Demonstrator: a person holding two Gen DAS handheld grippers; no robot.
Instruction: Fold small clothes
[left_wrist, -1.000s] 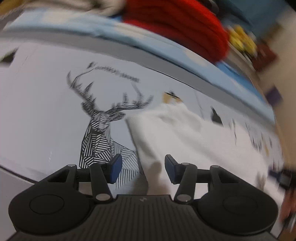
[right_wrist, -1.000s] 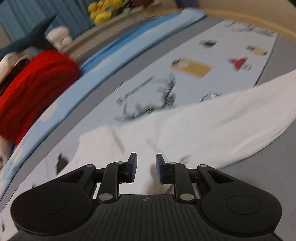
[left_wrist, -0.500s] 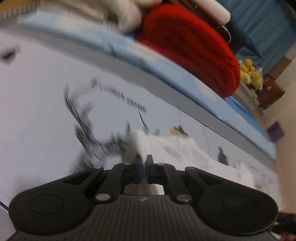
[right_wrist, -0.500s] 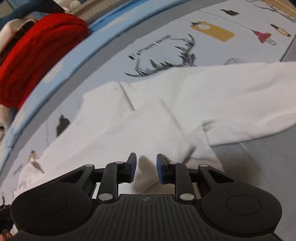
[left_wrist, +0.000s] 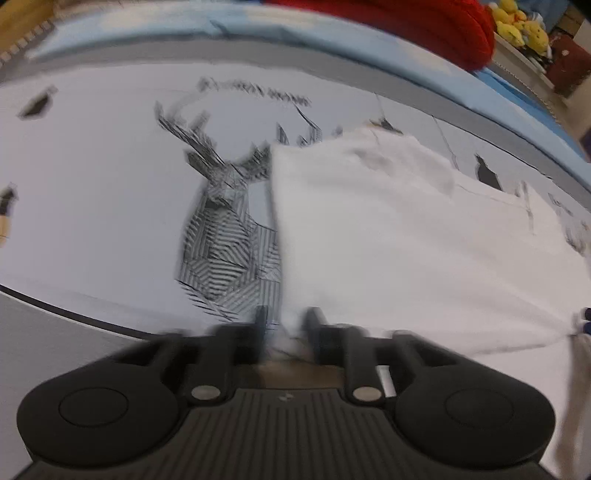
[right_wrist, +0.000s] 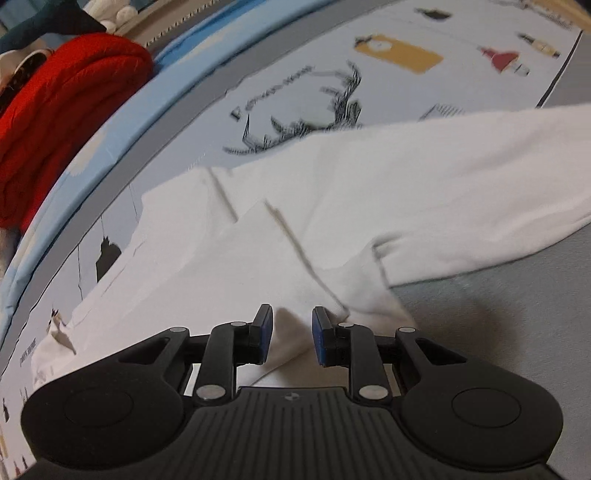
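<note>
Left gripper (left_wrist: 284, 325) sits at the bottom centre of the left wrist view, badly smeared by motion. Its jaws have just been opening and stand apart, with the near edge of the white garment (left_wrist: 406, 236) in the gap; no pad seems to press on the cloth, though the blur makes that hard to be sure of. The garment spreads from the gap up and to the right, covering the right half of the frame. It lies on a pale printed sheet (left_wrist: 92, 192), and its left edge overlaps a black line-drawn deer (left_wrist: 225, 236) at centre. At the far right edge two blue pads (left_wrist: 586, 320) pinch a corner of the cloth. A red blanket (left_wrist: 436, 26) lies at the top right, with yellow plush toys (left_wrist: 521, 26) beside it.

Right gripper (right_wrist: 292, 334) shows at the bottom centre of the right wrist view, sharp. Its blue pads stand a modest gap apart with a raised fold of the white garment (right_wrist: 369, 192) between them; the cloth appears to touch both pads, so it looks gripped. The garment fills the middle of the frame, one part reaching to the right edge over a grey surface (right_wrist: 517, 314). The red blanket (right_wrist: 62, 122) is at the upper left.
</note>
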